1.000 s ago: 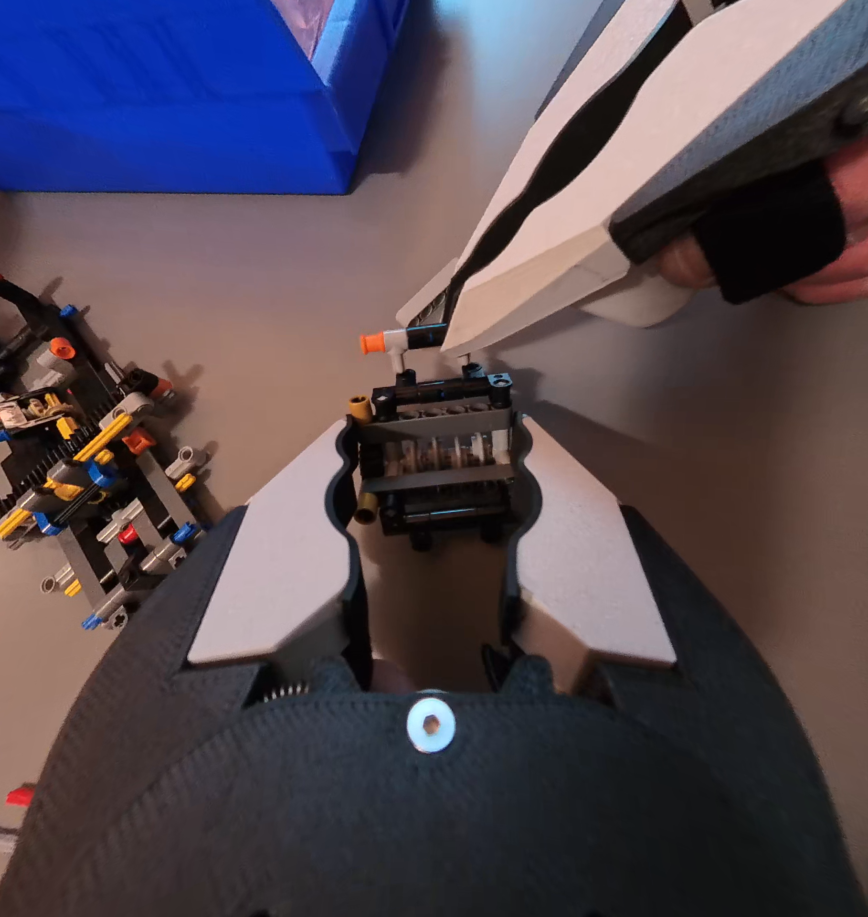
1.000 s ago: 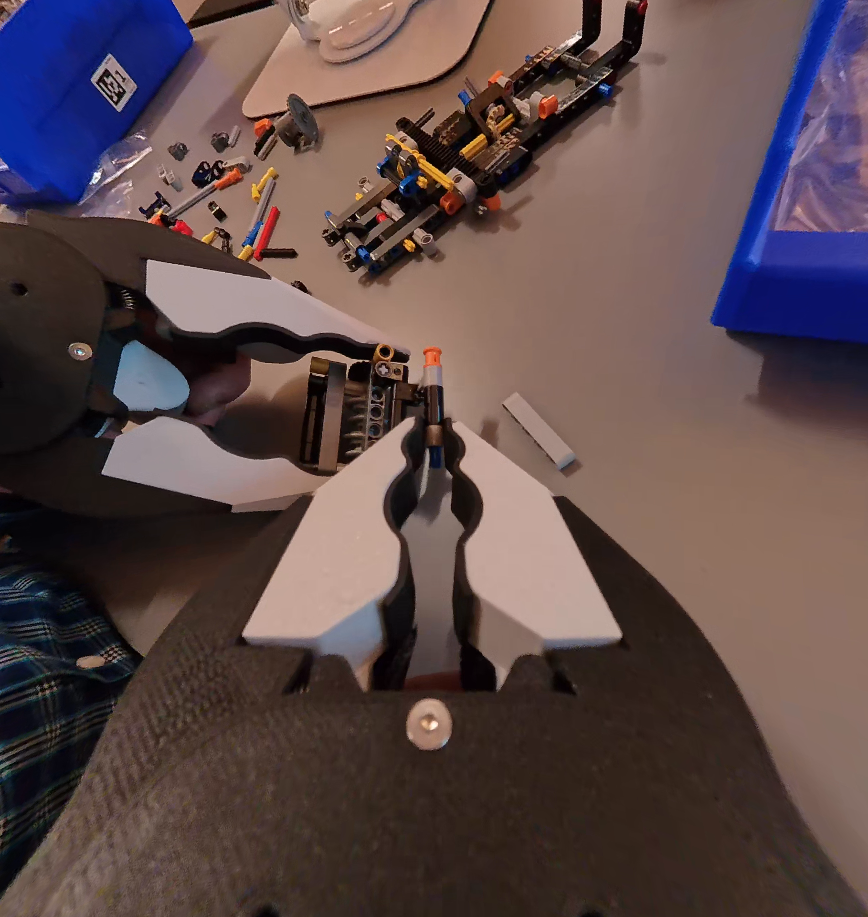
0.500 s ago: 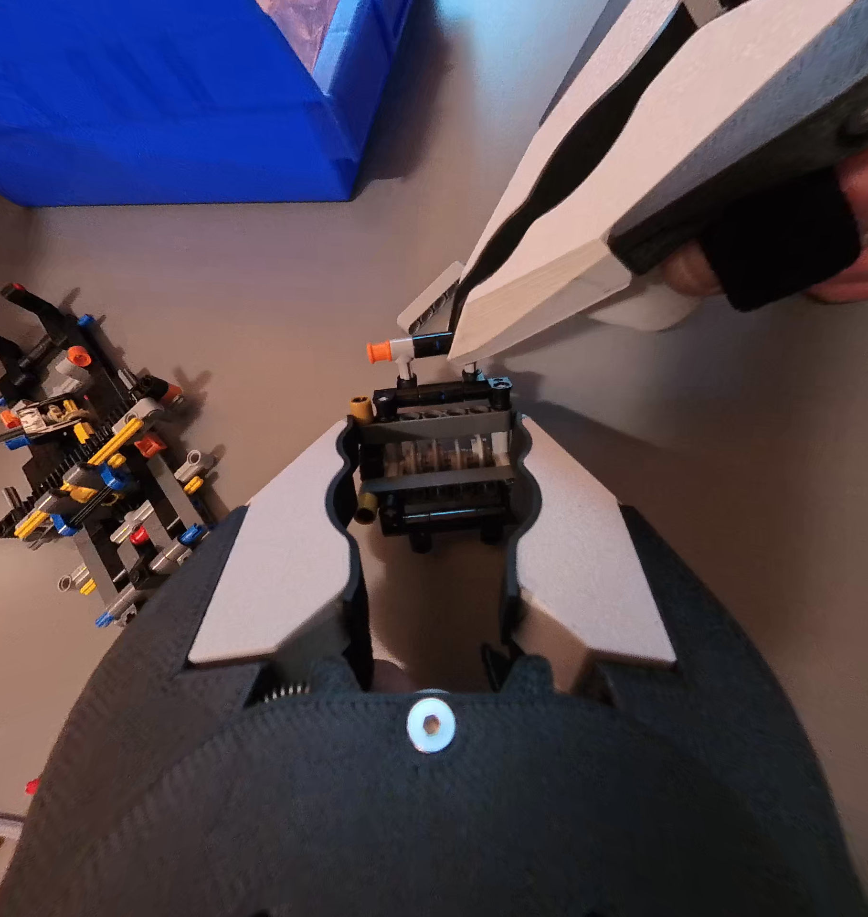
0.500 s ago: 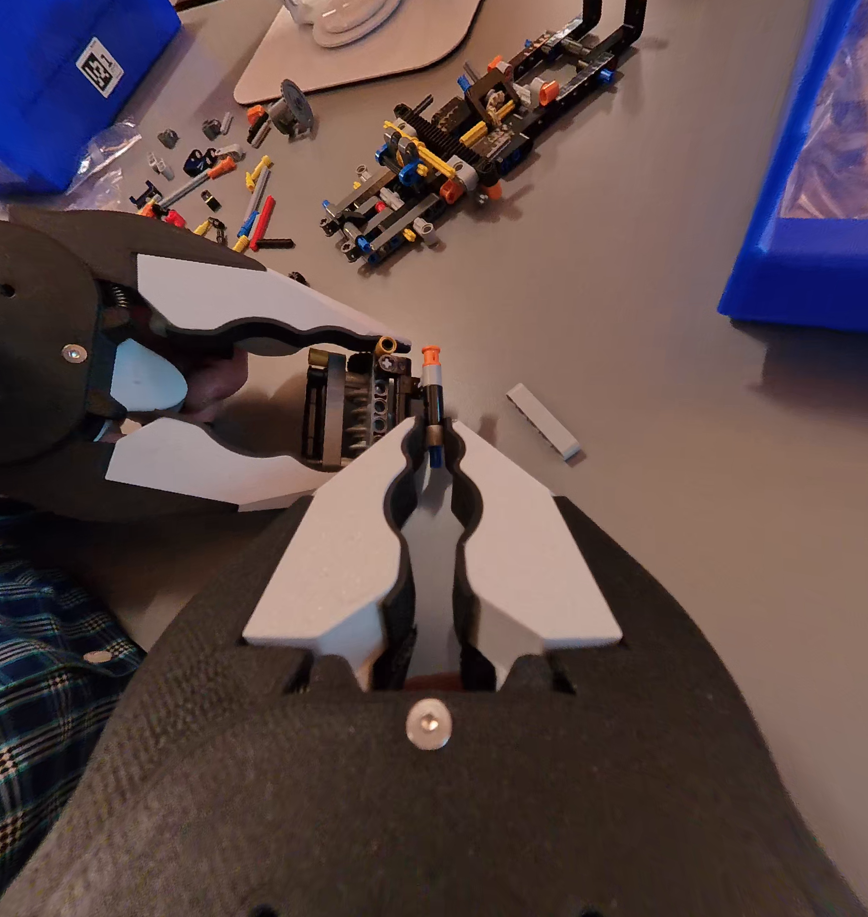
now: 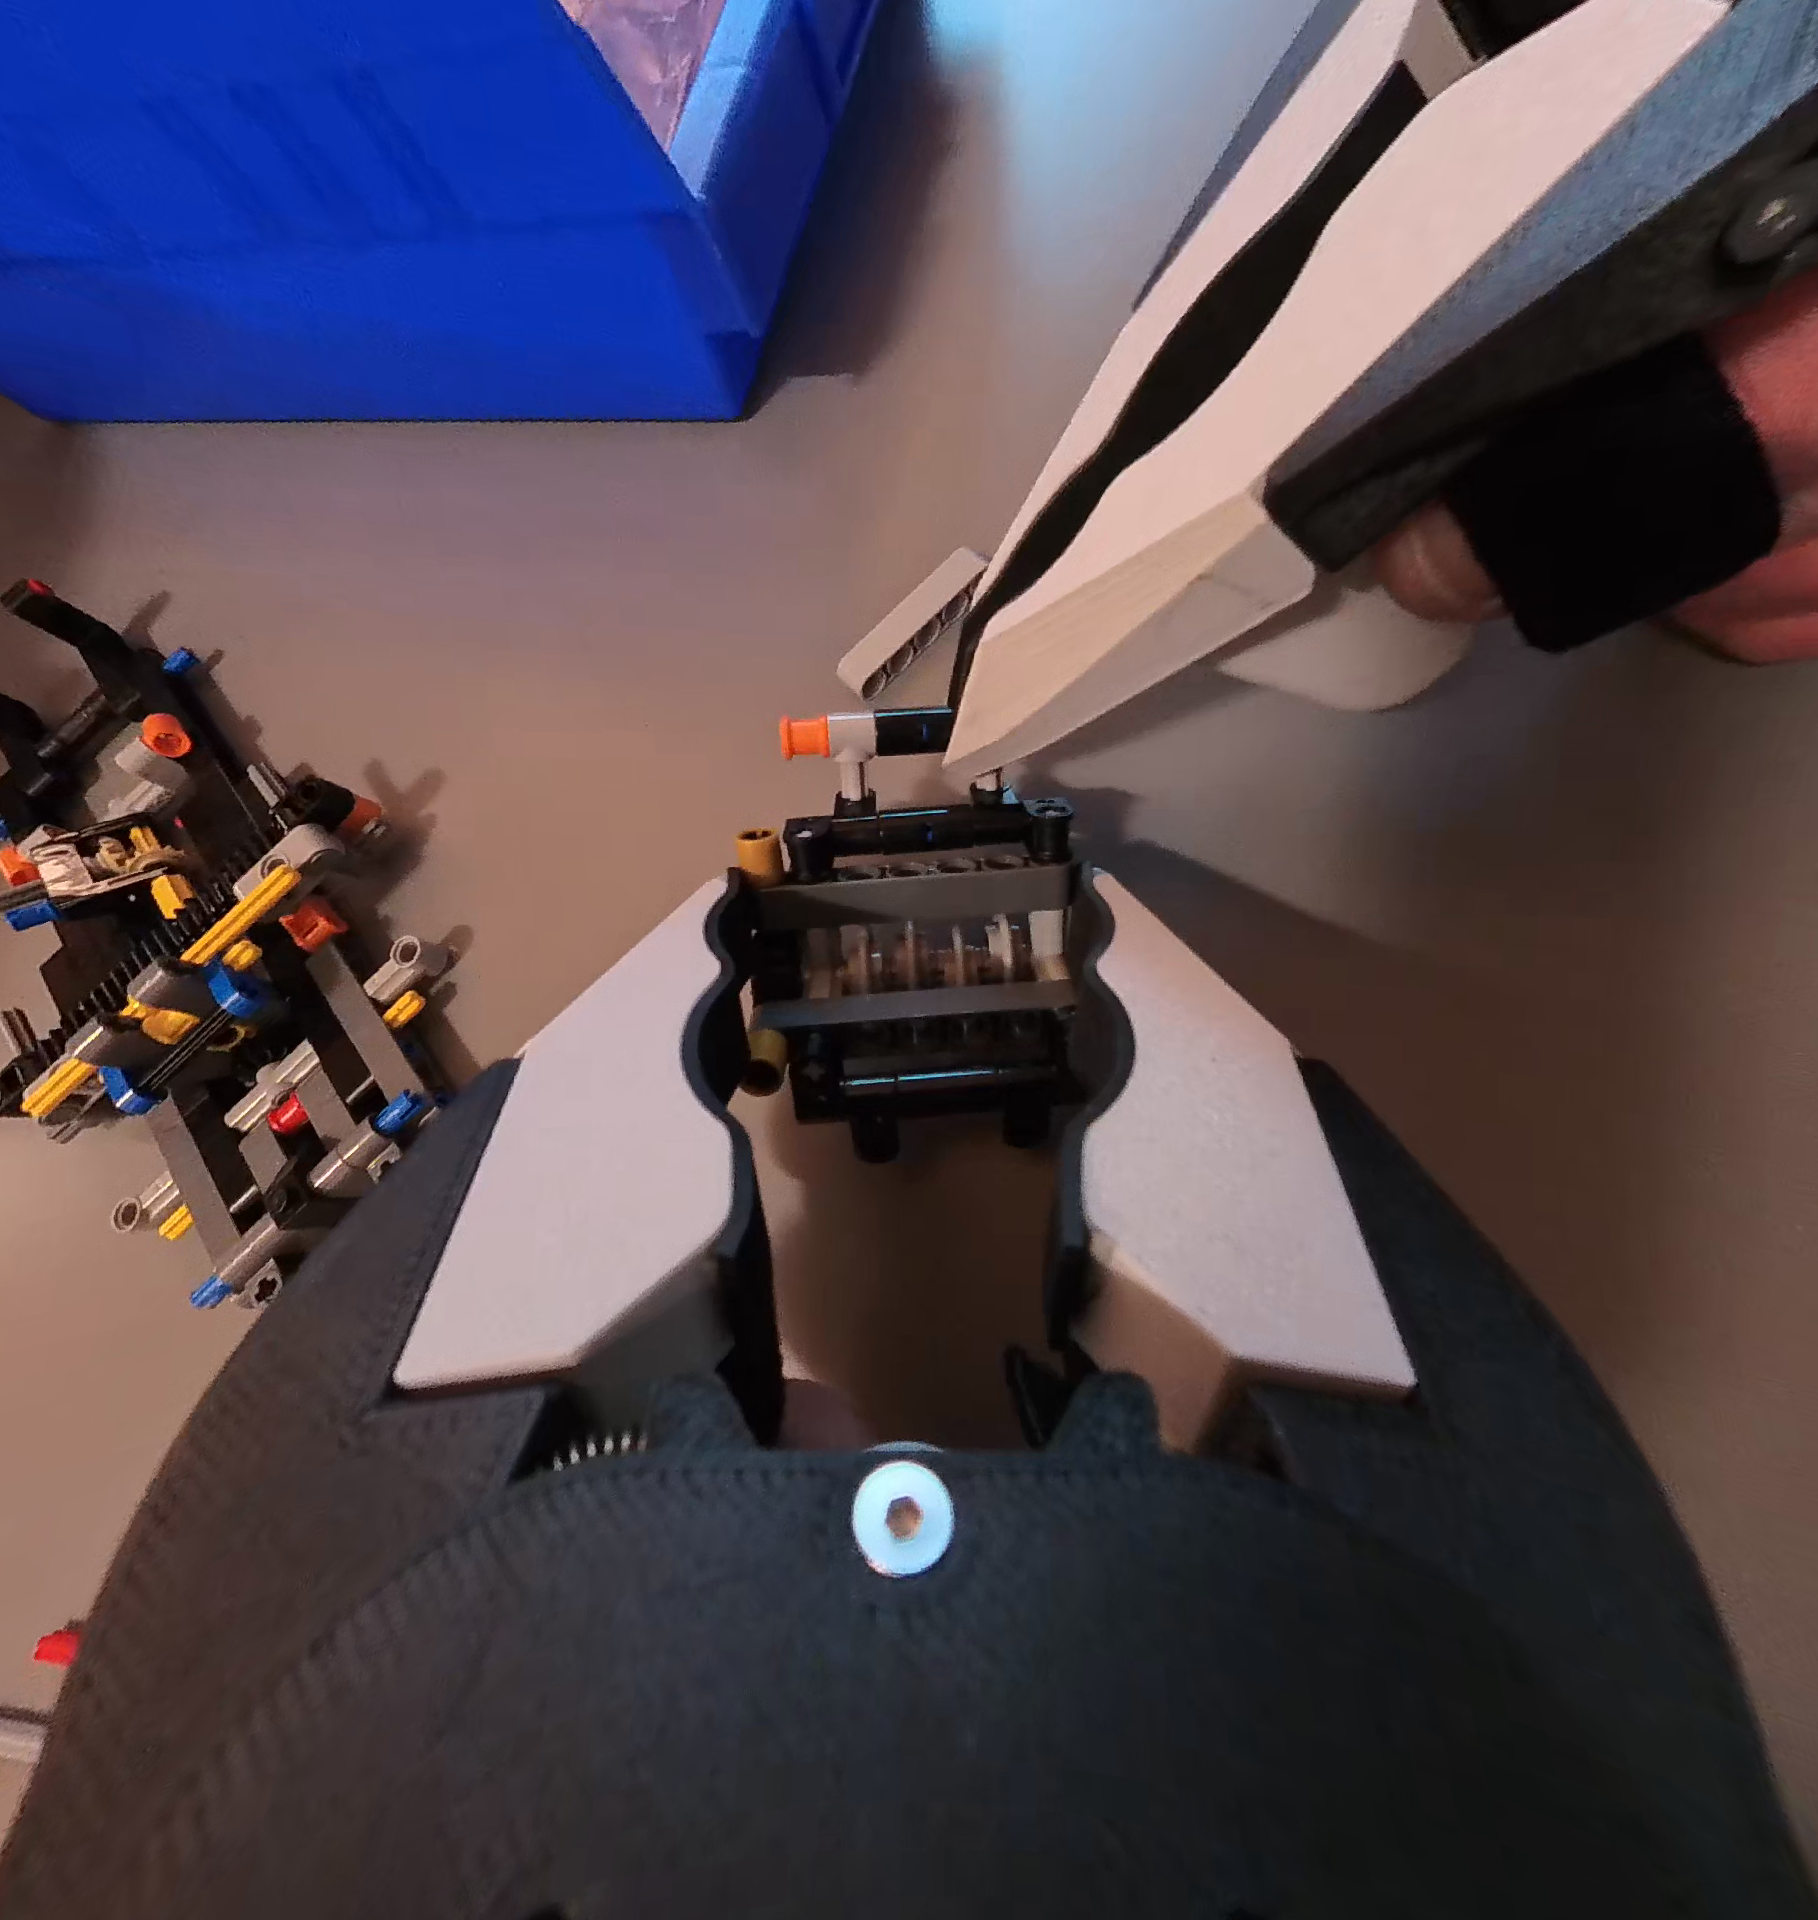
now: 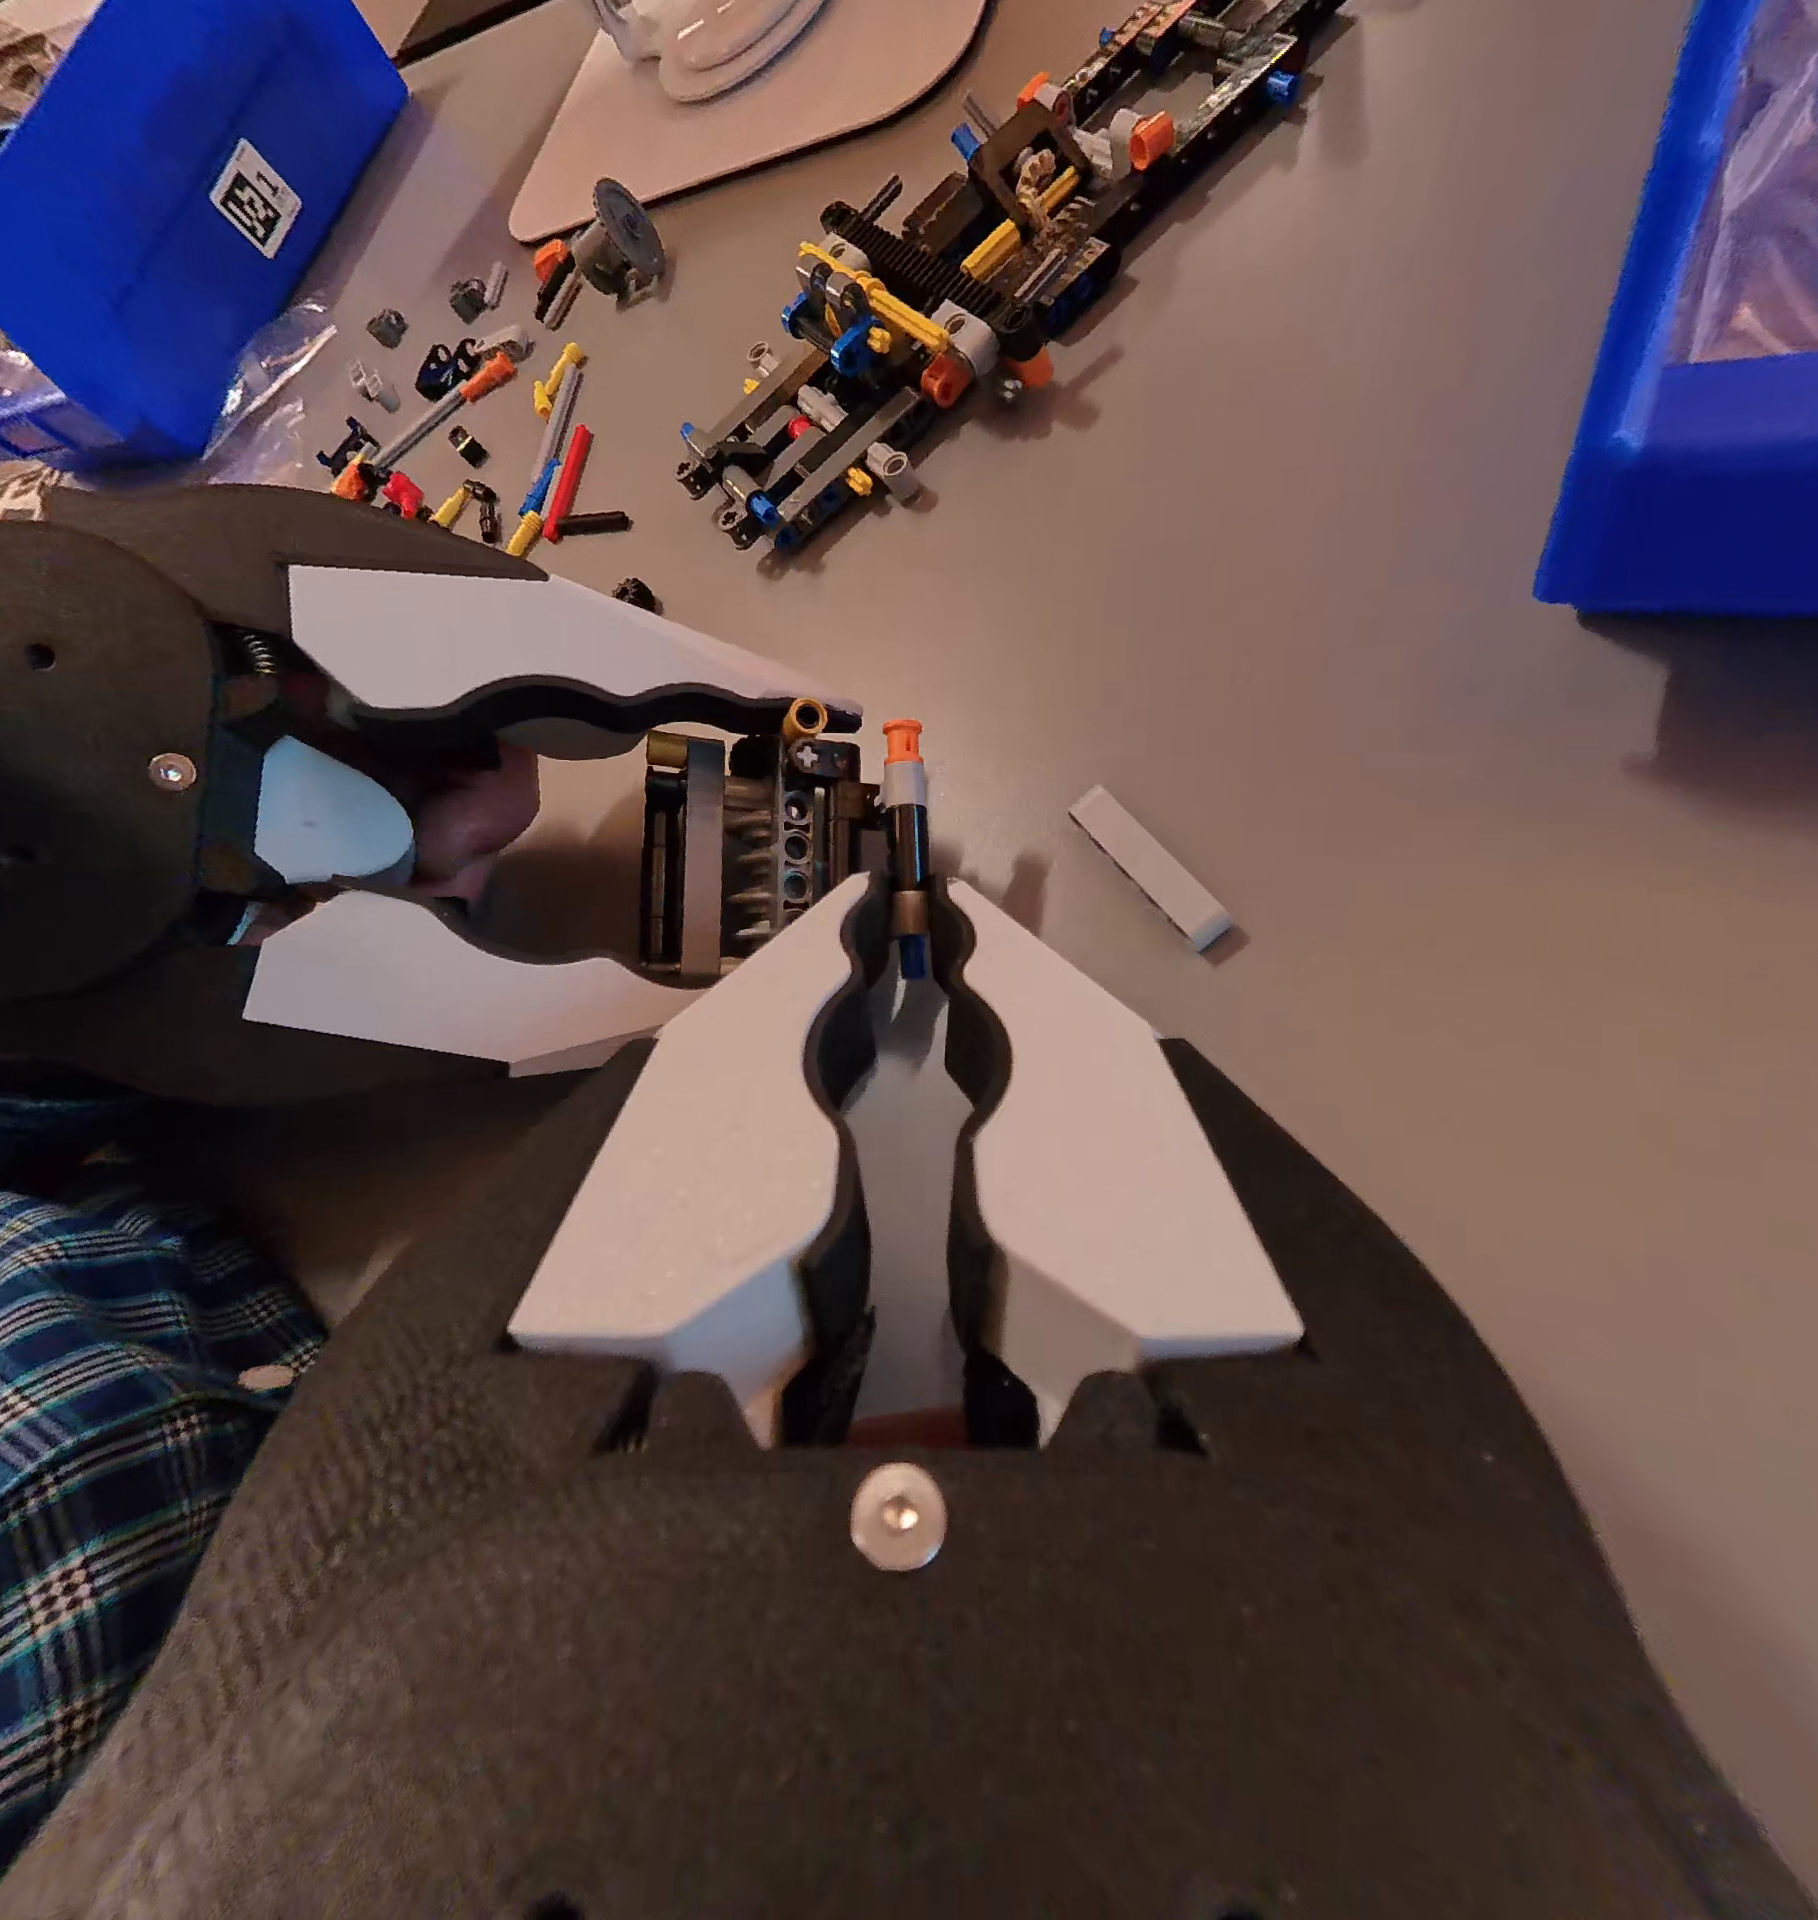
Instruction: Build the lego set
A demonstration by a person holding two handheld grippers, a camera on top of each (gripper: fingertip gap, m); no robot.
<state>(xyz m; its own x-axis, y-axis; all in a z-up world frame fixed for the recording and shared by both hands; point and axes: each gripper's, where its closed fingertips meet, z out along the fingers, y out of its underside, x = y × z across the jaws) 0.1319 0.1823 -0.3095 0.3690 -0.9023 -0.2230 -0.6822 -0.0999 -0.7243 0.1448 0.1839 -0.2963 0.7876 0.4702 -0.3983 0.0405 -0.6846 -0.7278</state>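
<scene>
My left gripper is shut on a small black and grey lego engine block, held just above the table; it also shows in the right wrist view. My right gripper is shut on a thin axle piece with black middle, grey connector and orange tip. The axle piece lies across the block's far top edge, its two short grey pegs touching the block's black top beam. In the left wrist view the right gripper comes in from the upper right.
A long partly built lego chassis lies on the grey table, also in the left wrist view. A loose grey beam lies right of the grippers. Several small loose parts and blue bins stand farther off.
Both grippers have kept their grip. The axle piece has come slightly closer onto the block's top beam, and both views have shifted a little over the table.
</scene>
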